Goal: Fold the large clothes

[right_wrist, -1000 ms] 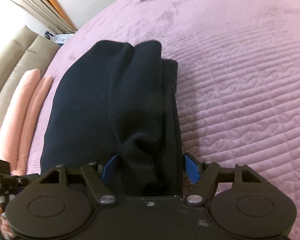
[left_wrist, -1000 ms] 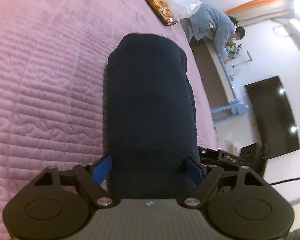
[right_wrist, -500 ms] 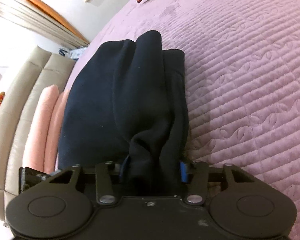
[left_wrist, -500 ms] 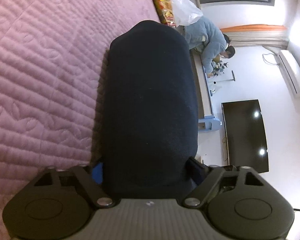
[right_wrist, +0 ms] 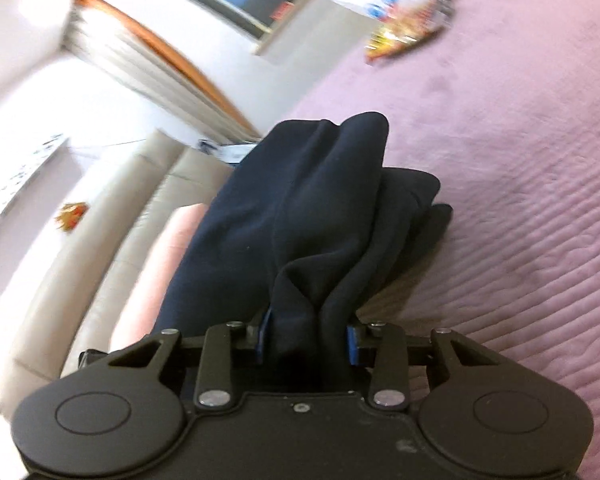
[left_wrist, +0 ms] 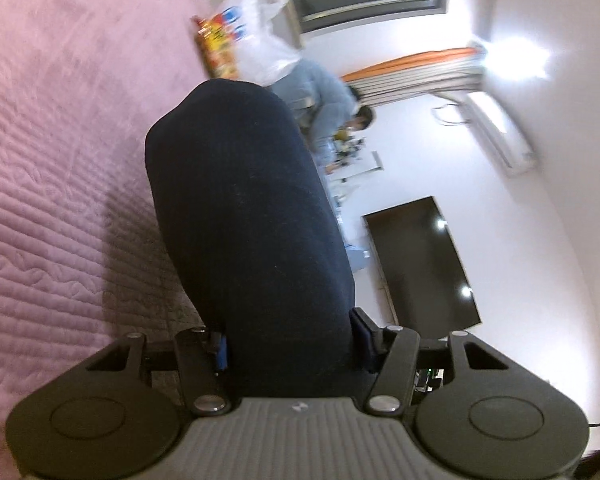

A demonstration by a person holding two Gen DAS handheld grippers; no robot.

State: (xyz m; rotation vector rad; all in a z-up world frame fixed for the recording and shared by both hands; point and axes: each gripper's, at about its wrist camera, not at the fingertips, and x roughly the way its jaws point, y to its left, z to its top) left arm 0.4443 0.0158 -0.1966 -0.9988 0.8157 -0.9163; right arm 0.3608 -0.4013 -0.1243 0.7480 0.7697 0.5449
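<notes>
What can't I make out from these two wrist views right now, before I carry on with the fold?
- Left gripper, left wrist view: the navy garment fills the jaws and covers most of the blue pads.
- Right gripper, right wrist view: bunched cloth hides how many layers are pinched.
- Garment's lower end: cut off behind both gripper bodies.
- Snack packet print: motion blur.

One dark garment (left_wrist: 244, 216), two tongs (left_wrist: 290, 350)
</notes>
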